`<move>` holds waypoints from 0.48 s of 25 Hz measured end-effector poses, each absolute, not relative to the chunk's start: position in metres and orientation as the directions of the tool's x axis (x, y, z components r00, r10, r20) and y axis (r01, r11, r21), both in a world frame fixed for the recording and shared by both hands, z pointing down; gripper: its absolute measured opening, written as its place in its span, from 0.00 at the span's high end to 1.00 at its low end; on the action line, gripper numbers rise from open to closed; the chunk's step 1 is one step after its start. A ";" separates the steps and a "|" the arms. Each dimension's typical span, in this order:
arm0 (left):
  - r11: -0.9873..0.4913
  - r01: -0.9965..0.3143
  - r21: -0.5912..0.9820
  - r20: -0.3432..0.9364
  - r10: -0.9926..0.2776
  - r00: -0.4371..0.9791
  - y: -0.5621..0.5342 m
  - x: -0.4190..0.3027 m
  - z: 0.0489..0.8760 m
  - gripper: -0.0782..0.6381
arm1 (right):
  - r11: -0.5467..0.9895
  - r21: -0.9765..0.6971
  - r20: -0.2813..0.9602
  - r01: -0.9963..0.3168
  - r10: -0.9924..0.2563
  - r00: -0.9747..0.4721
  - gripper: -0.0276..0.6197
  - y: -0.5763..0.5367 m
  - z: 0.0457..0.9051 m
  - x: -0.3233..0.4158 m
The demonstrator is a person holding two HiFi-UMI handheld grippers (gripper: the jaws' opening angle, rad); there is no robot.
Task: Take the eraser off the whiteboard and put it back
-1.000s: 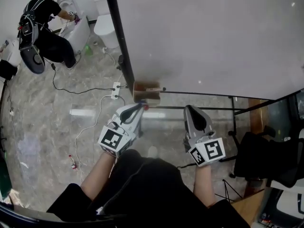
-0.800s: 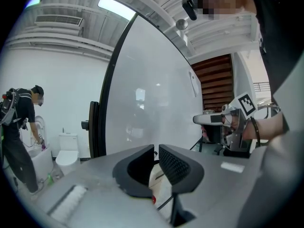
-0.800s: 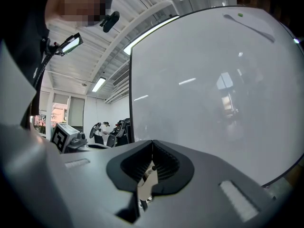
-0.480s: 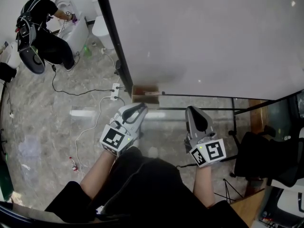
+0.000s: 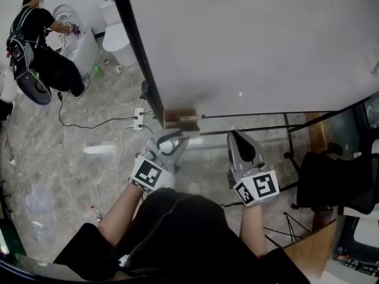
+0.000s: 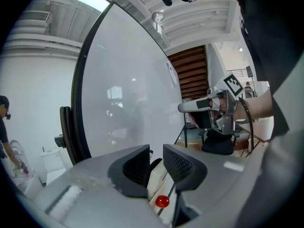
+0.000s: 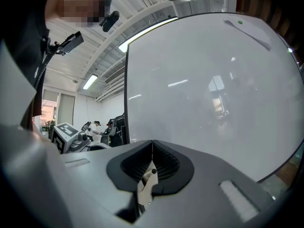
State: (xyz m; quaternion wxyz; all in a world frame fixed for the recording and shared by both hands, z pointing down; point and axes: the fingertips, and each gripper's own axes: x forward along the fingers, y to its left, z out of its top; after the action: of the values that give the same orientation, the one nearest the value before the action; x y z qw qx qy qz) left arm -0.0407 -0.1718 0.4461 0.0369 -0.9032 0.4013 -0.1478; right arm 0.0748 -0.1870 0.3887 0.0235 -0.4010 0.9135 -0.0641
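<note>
Nearest me are two tongs. My left tongs (image 5: 173, 138) have just been opening and stand slightly apart with nothing between them, which I read as letting go. My right tongs (image 5: 238, 138) are closed together, empty and idle. Just beyond, one brown rectangular eraser (image 5: 180, 119) sits at the lower left corner of the one large black-framed whiteboard (image 5: 254, 46), seemingly put back.

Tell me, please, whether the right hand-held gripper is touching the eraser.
Apart. The head view shows a wide gap between the right hand-held gripper and the eraser, which sits at the whiteboard's lower corner.
</note>
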 end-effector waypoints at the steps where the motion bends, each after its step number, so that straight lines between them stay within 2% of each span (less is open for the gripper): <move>1: -0.681 -0.706 -0.194 0.240 -0.731 0.639 -0.173 -0.041 0.446 0.75 | 0.668 -0.136 0.011 -0.732 -0.738 -0.675 0.94 -0.186 0.390 0.072; 12: -0.752 -0.598 -0.277 0.354 -0.658 0.664 -0.175 -0.045 0.480 0.69 | 0.638 -0.137 0.049 -0.757 -0.759 -0.649 0.94 -0.179 0.407 0.055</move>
State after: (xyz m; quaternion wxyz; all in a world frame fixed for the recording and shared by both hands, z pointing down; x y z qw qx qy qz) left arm -0.0445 -0.1746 0.4803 0.0687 -0.9096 0.3453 -0.2208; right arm 0.0547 -0.1785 0.4072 0.0065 -0.4189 0.9051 -0.0728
